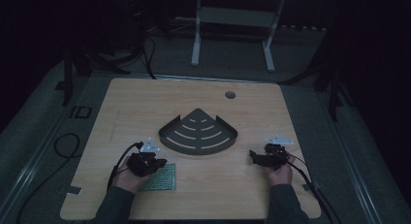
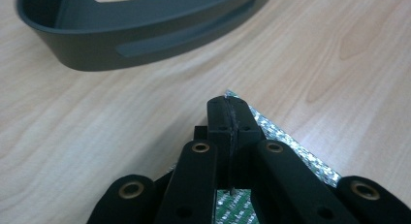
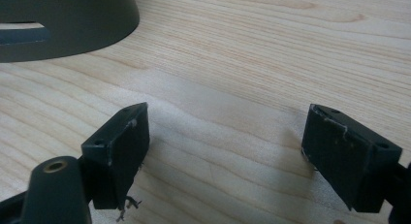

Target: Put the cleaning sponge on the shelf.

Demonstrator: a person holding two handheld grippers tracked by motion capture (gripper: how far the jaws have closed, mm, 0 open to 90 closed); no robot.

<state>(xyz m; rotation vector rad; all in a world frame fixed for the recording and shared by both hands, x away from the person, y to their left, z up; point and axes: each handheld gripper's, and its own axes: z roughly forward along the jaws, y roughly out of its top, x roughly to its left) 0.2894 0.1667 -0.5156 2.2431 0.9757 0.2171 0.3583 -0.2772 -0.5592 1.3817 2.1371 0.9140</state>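
A glittery green scouring pad (image 1: 160, 178) lies flat on the wooden table (image 1: 145, 107) near its front left. My left gripper (image 1: 162, 162) sits over the pad's far edge. In the left gripper view its jaws (image 2: 228, 112) are pressed together, a corner of the pad (image 2: 291, 141) pokes out at their seam, and more of the pad shows beneath them. A dark grey corner tray (image 1: 228, 136) with slots stands mid-table, just beyond the left gripper (image 2: 97, 44). My right gripper (image 1: 253, 156) rests at the front right, open (image 3: 228, 146), with bare wood between its fingers.
The tray's curved wall (image 3: 63, 25) lies to the upper left of the right gripper. A round cable hole (image 1: 230, 94) sits near the table's far edge. Cables trail from both grippers off the front. A white frame (image 1: 232, 20) stands on the floor behind the table.
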